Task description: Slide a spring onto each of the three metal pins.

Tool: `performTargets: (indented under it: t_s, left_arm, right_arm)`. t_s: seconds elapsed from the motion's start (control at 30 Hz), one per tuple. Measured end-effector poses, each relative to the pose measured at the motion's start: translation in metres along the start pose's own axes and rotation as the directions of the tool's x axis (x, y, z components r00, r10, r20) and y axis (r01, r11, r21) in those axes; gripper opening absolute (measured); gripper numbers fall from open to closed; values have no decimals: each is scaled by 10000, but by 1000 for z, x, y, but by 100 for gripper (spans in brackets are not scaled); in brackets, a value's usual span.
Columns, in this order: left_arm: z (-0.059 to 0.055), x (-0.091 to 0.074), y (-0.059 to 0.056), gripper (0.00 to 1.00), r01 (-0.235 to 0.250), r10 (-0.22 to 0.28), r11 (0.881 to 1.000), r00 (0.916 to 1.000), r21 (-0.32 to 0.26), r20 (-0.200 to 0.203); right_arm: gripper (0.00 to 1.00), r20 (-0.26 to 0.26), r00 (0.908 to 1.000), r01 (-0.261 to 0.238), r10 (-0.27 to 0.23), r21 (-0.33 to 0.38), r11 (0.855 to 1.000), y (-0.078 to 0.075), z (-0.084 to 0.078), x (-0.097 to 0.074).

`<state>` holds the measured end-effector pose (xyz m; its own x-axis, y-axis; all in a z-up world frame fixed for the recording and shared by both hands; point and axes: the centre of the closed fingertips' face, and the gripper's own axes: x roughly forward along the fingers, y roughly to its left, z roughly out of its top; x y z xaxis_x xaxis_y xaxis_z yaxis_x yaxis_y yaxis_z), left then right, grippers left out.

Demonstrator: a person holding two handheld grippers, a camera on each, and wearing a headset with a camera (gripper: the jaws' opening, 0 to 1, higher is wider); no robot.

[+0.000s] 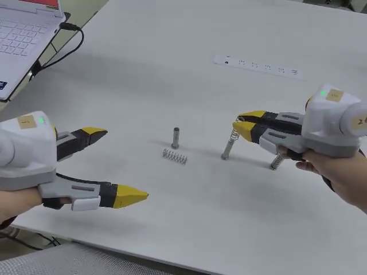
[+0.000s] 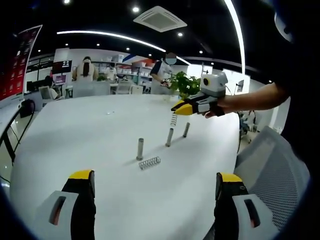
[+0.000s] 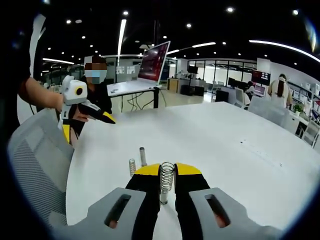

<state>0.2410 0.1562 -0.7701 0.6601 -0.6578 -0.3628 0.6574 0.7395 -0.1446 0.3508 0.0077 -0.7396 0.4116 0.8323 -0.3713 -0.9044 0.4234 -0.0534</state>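
I have one pin (image 1: 175, 137) upright mid-table (image 1: 172, 69), with a loose spring (image 1: 175, 156) lying just in front of it. To its right a second pin (image 1: 227, 151) leans. The upper spring (image 1: 234, 136) on it is pinched in my right gripper (image 1: 243, 125). A third pin (image 1: 277, 162) stands further right. The laptop (image 1: 23, 28) is on the far-left corner and the power strip (image 1: 258, 66) is near the far edge. My left gripper (image 1: 126, 164), jaws apart, is over the near-left corner.

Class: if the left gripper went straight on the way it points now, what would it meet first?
Probably the loose spring lying on the table, then the bare pin beyond; depth is unclear, so the left gripper might pass above.
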Motion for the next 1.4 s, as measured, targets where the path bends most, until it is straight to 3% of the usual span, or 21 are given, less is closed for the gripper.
performTargets:
  t_s: [0.97,1.4]
  left_arm:
    - [-3,-2,-1,98,-56,56,10000,10000,-37,-59]
    - [-5,-2,-1,98,-78,77,10000,9999,-31,-84]
  right_arm:
    - [7,-255,9997,-61,69,292,9996,1,-16,6]
    - [7,-993,9949,-154,152,-16,9999,3,-41,16]
